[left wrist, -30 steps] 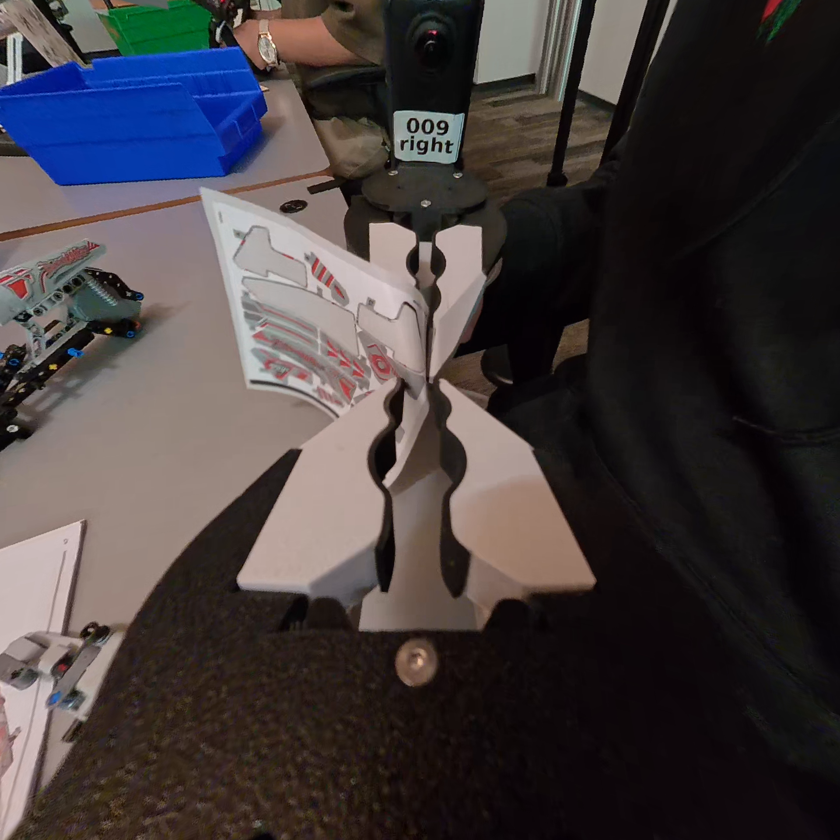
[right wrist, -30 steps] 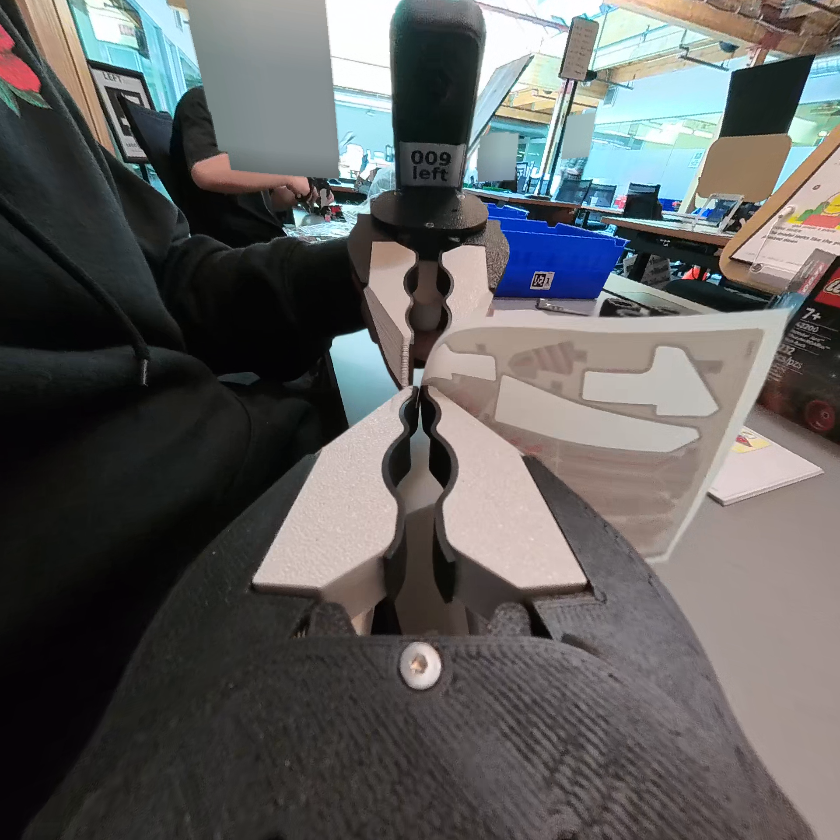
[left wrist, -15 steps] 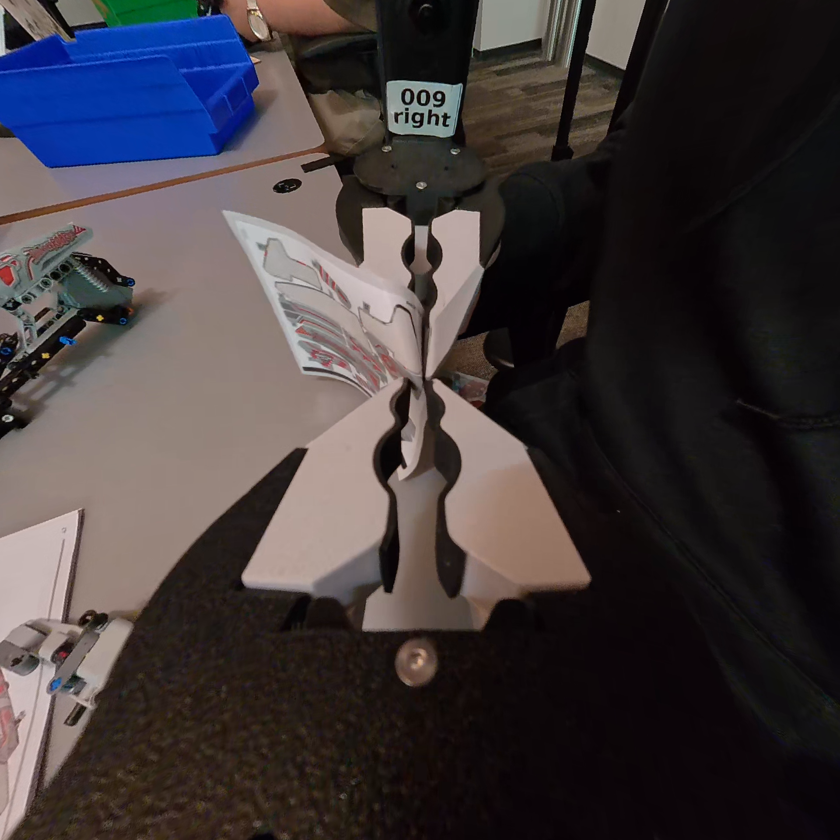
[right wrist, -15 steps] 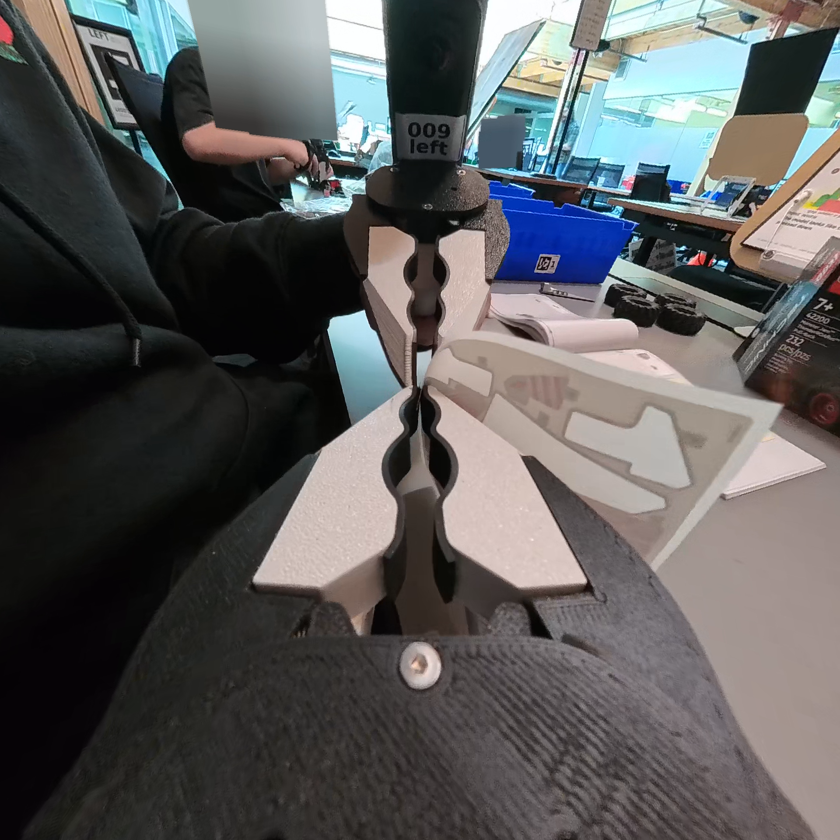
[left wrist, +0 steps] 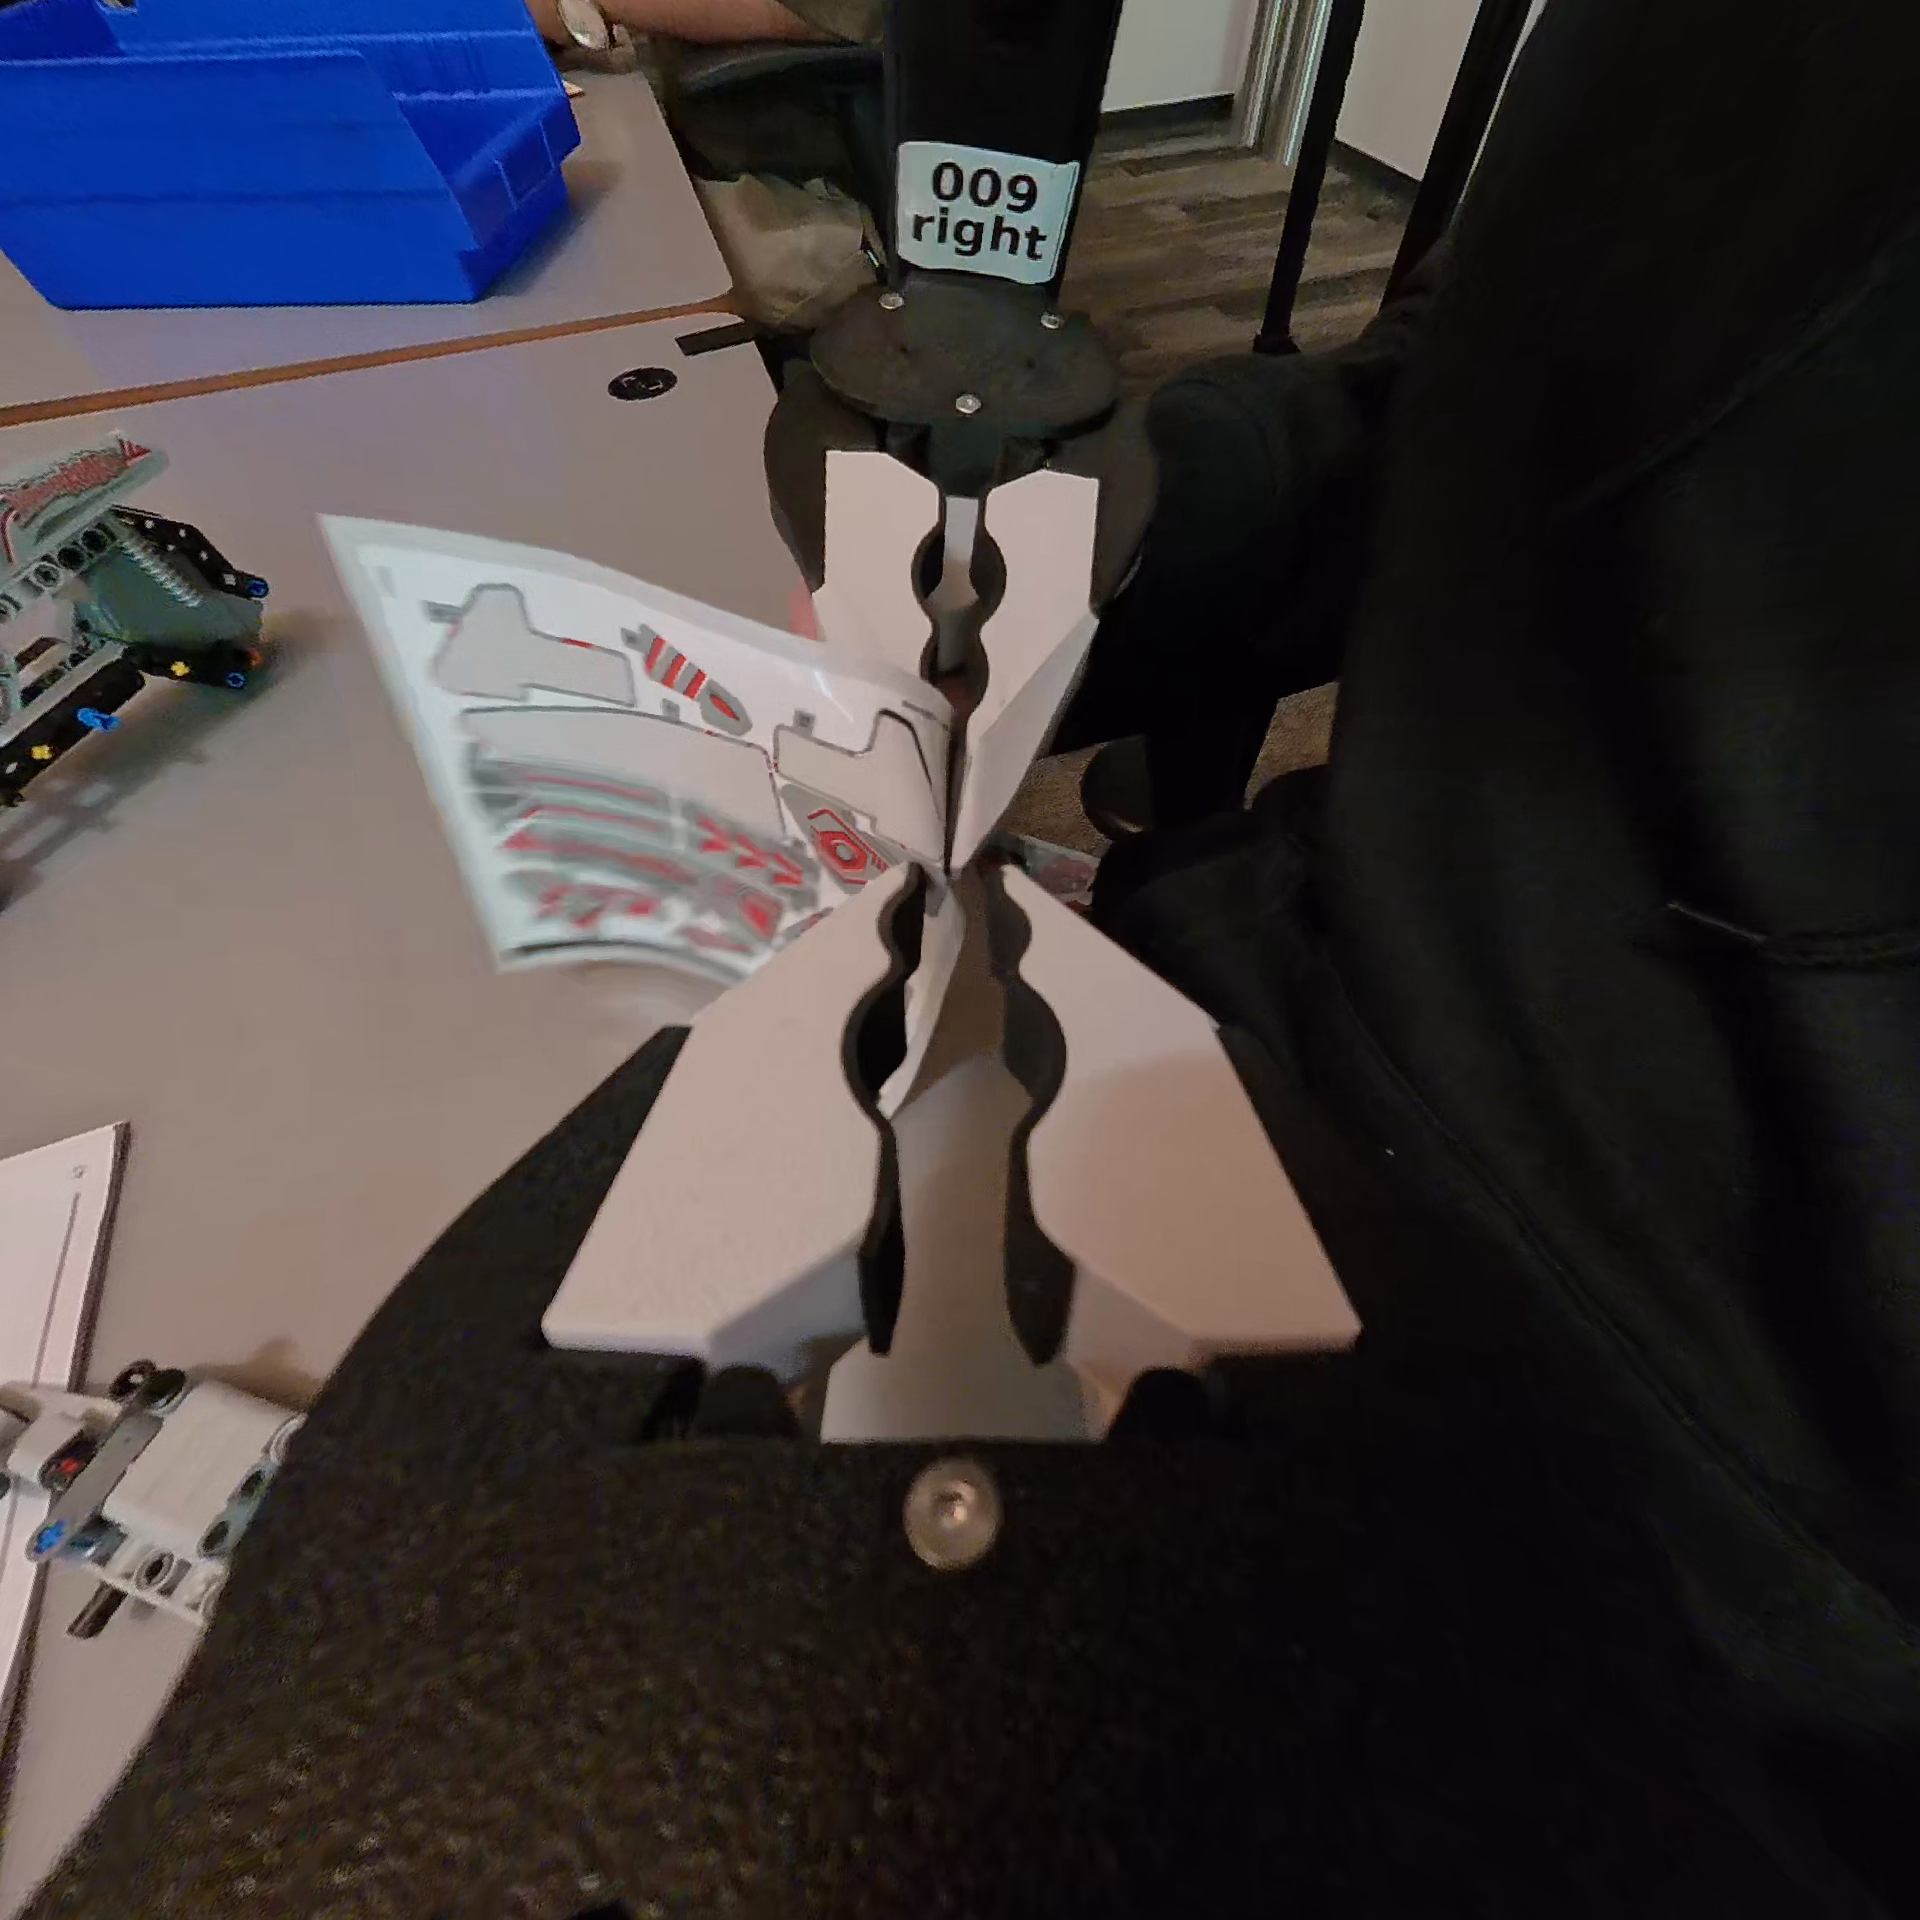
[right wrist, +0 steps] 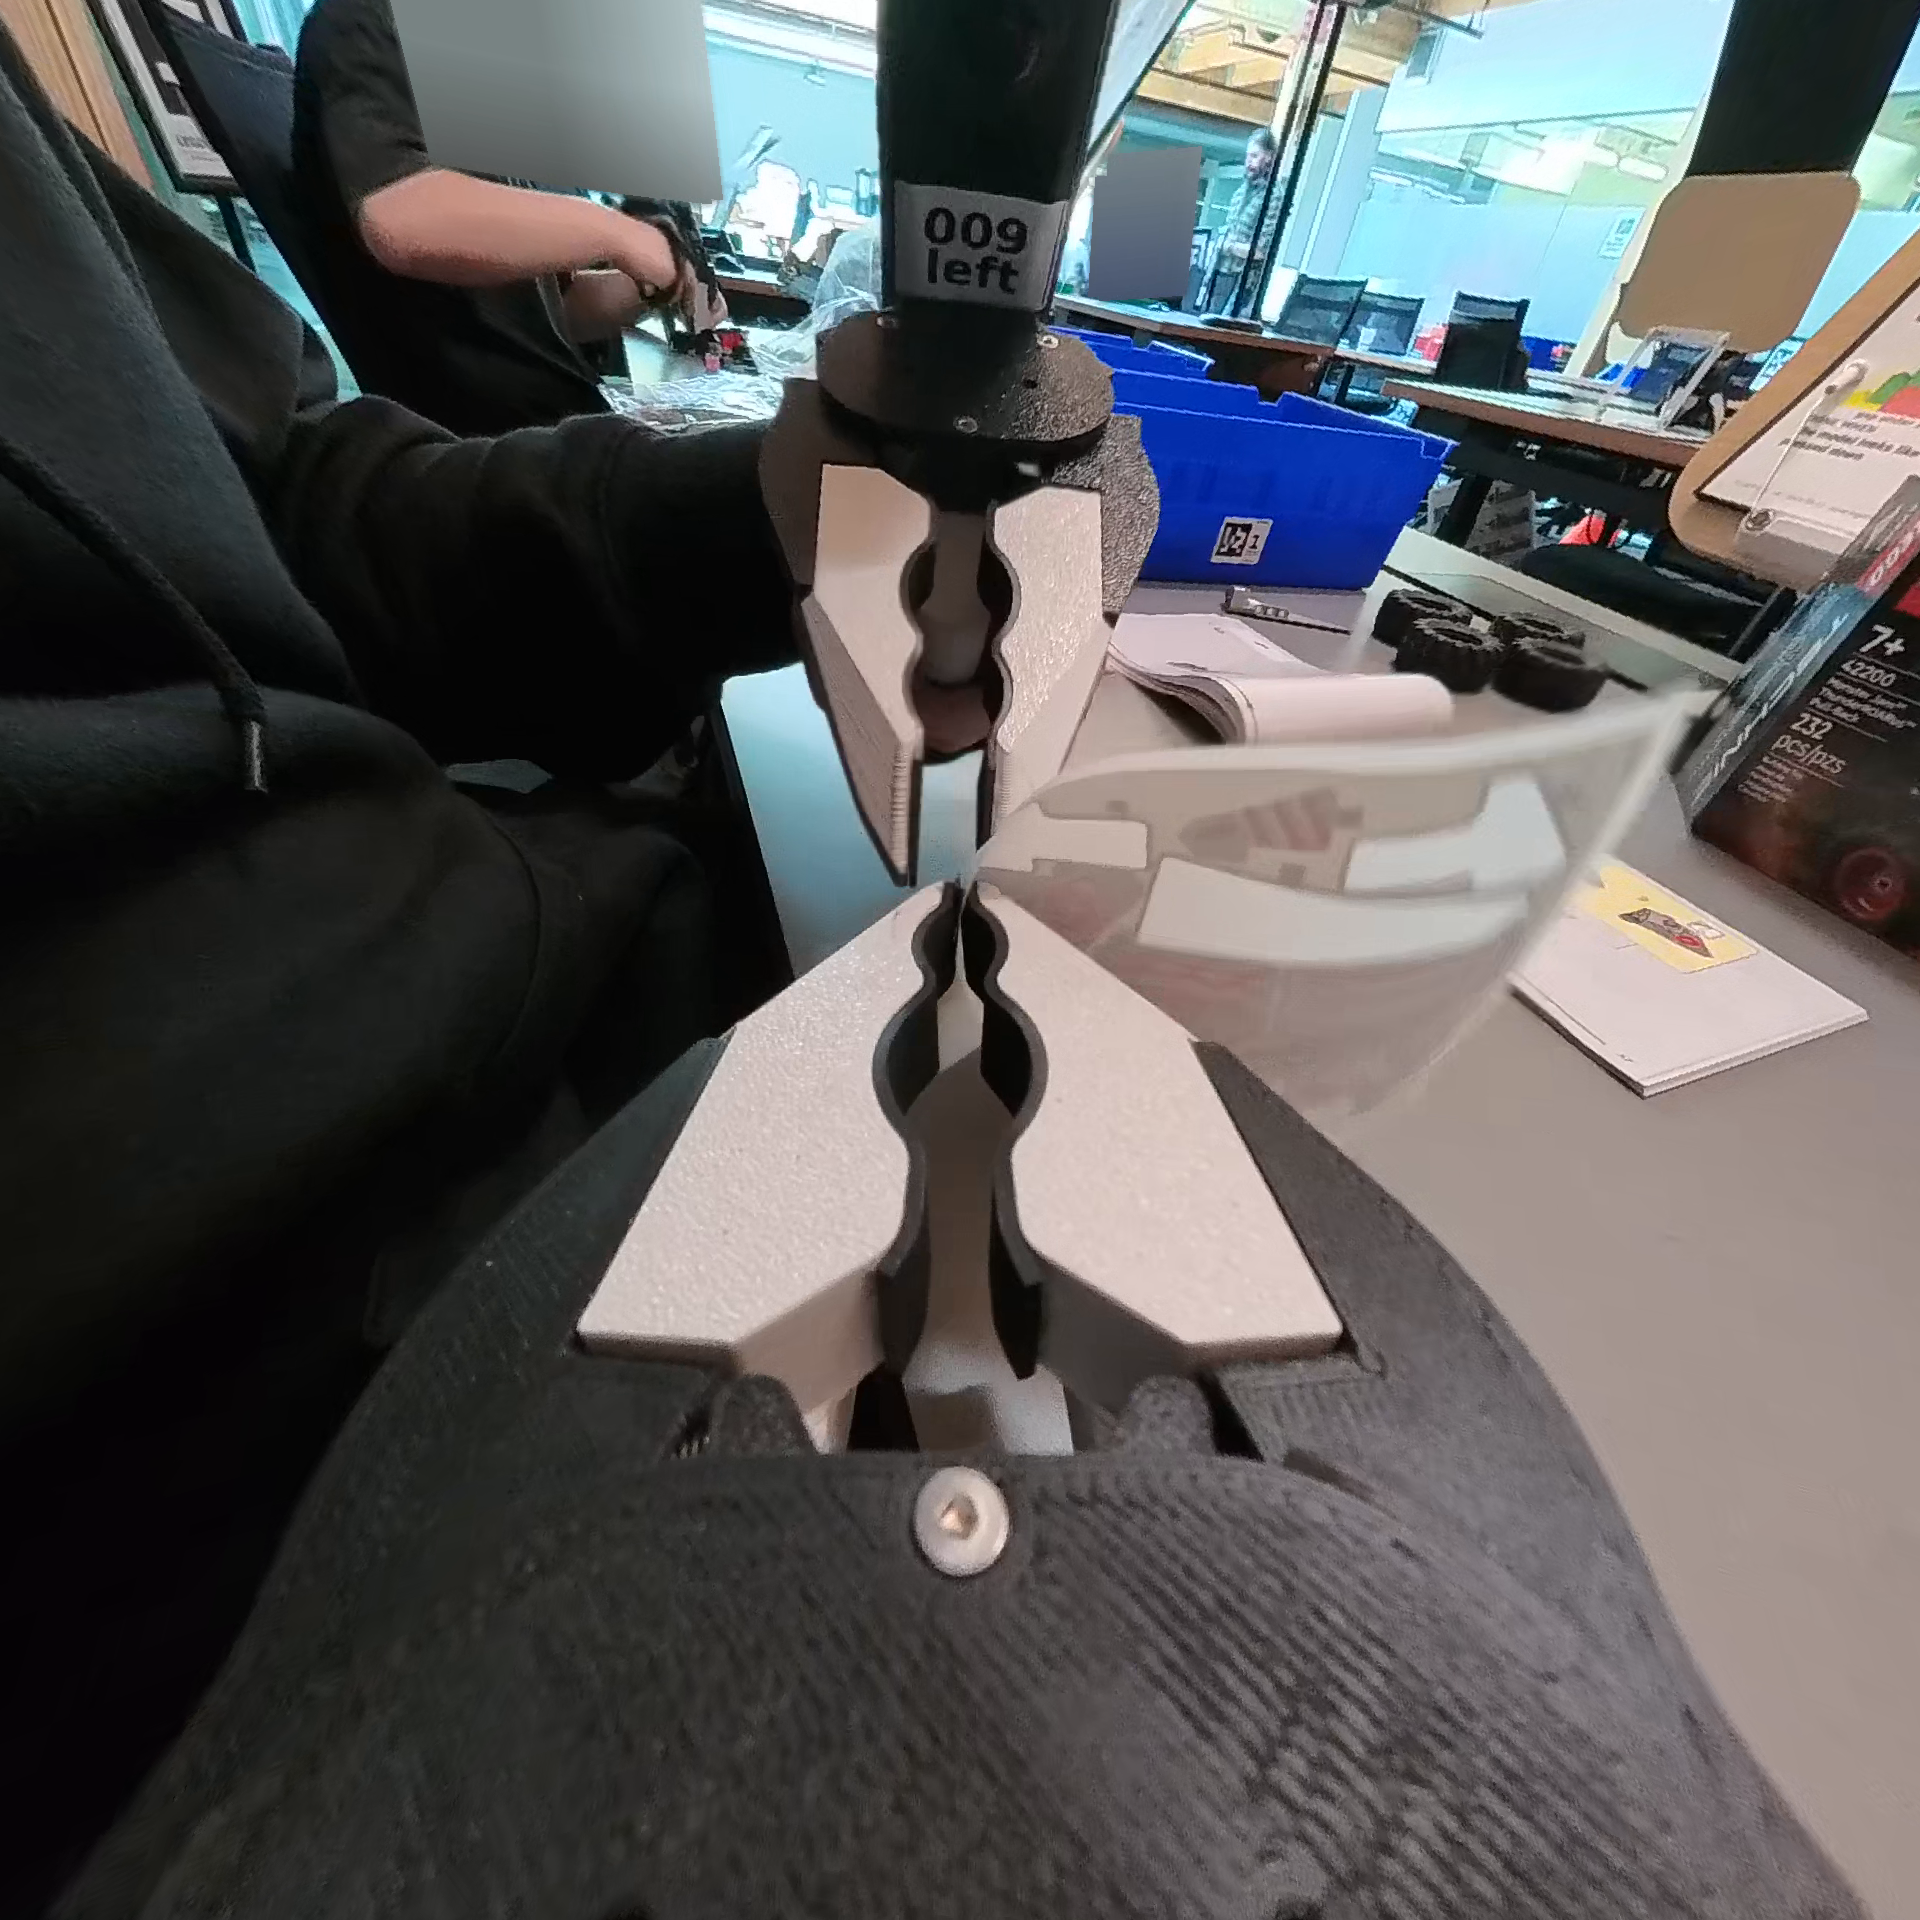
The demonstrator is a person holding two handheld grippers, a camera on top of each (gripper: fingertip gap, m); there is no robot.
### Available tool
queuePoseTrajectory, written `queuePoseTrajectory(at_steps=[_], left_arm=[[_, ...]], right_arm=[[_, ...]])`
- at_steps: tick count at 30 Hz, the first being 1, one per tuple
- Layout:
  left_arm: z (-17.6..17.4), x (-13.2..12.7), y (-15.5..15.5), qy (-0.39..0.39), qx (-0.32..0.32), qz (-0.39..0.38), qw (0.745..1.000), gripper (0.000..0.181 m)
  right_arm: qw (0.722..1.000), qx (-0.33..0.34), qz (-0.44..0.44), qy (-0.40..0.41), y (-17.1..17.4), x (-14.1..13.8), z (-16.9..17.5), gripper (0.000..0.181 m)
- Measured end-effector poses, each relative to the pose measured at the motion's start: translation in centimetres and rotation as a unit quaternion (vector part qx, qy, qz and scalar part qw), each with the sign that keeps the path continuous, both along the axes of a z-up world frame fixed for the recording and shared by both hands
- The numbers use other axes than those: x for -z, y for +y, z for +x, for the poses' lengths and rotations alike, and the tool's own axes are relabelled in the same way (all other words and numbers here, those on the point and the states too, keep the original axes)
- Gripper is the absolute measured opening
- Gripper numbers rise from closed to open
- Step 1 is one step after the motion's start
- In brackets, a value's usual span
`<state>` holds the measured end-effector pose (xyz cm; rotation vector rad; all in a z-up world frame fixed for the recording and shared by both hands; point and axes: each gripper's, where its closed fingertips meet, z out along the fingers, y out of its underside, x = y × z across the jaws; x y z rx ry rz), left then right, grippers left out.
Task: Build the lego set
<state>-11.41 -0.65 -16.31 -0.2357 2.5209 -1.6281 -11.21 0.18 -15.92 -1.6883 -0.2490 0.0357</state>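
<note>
Curled sticker sheet [left wrist: 634, 769] above table

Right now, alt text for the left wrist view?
The left gripper and the right gripper meet tip to tip, jaws shut on one corner of a curling sticker sheet held over a grey table. A partly built Lego vehicle and a blue bin sit farther left.

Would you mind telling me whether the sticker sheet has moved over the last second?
Yes. The sticker sheet has tipped down toward the table, from nearly upright to almost flat.
</note>
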Motion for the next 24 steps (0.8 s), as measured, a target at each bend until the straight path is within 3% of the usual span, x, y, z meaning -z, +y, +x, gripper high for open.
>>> queuePoseTrajectory(at_steps=[24], left_arm=[[-0.11,0.11,-0.08,0.007,0.008,-0.005,1.0,0.001]], right_arm=[[1.0,-0.013,-0.002,-0.022,-0.08,0.19,-0.59,0.0]])
